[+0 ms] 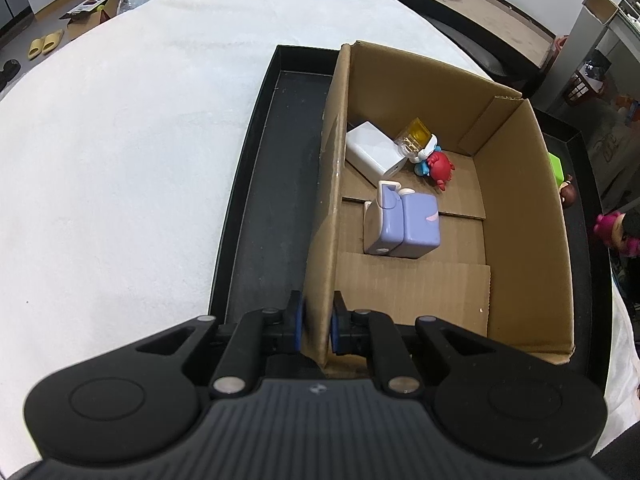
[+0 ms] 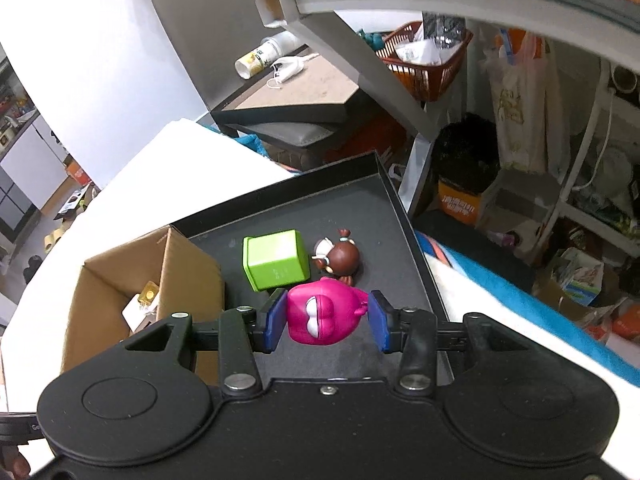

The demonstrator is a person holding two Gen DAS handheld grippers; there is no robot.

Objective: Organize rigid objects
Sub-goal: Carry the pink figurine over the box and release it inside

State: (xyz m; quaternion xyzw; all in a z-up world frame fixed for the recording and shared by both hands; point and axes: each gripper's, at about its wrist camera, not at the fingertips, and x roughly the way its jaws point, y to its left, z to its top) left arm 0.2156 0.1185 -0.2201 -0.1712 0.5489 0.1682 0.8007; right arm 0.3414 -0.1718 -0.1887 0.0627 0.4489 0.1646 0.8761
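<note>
Beyond the jaws in the left wrist view, the cardboard box hid all but a sliver of the green block and the brown figurine behind its far wall, and the pink toy was cut off by the picture's right edge. The small figure in red, white and blue deep in the box lay partly under the yellow-topped cube, its form too small to make out. In the right wrist view, left of the jaws, the box wall covered most of the white block, and the gripper body hid the near part of the black tray.
</note>
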